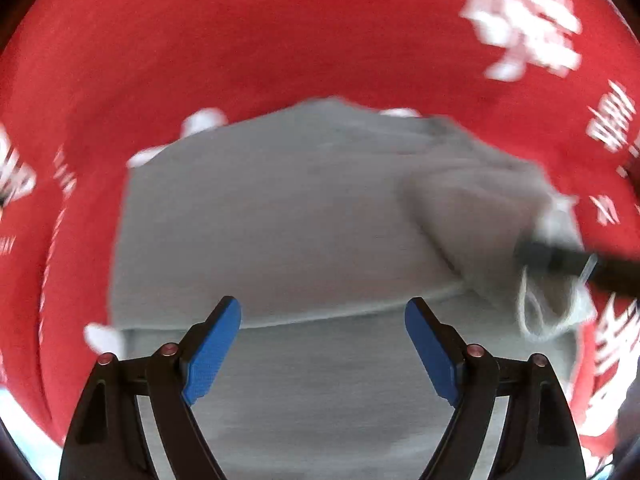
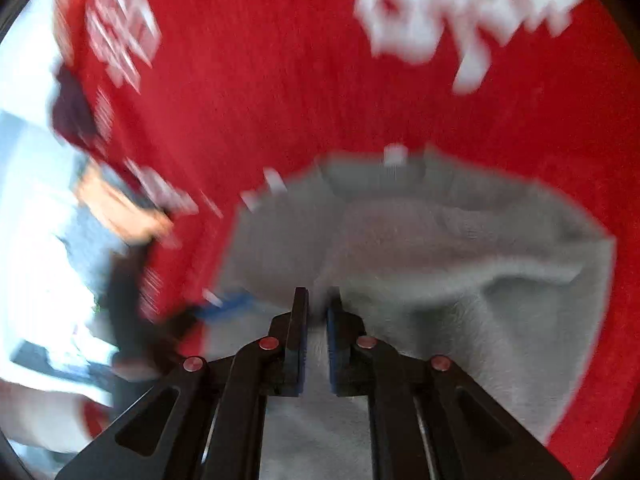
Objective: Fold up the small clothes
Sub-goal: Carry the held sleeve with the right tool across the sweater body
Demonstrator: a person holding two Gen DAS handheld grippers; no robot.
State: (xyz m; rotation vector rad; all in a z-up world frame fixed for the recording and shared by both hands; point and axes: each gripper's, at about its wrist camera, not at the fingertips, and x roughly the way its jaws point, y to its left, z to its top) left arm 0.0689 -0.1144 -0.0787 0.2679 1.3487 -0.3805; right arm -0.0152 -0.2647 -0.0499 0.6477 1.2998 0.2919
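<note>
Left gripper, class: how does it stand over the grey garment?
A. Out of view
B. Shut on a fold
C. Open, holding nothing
C: the left gripper has its blue pads set wide apart, with only the flat grey garment between them.

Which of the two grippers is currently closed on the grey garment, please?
The right gripper: its jaws are pinched on the grey garment, while the left gripper is open above it.

left gripper [image 1: 323,320]: jaws wide apart | right gripper [image 2: 317,308]: jaws nearly closed
</note>
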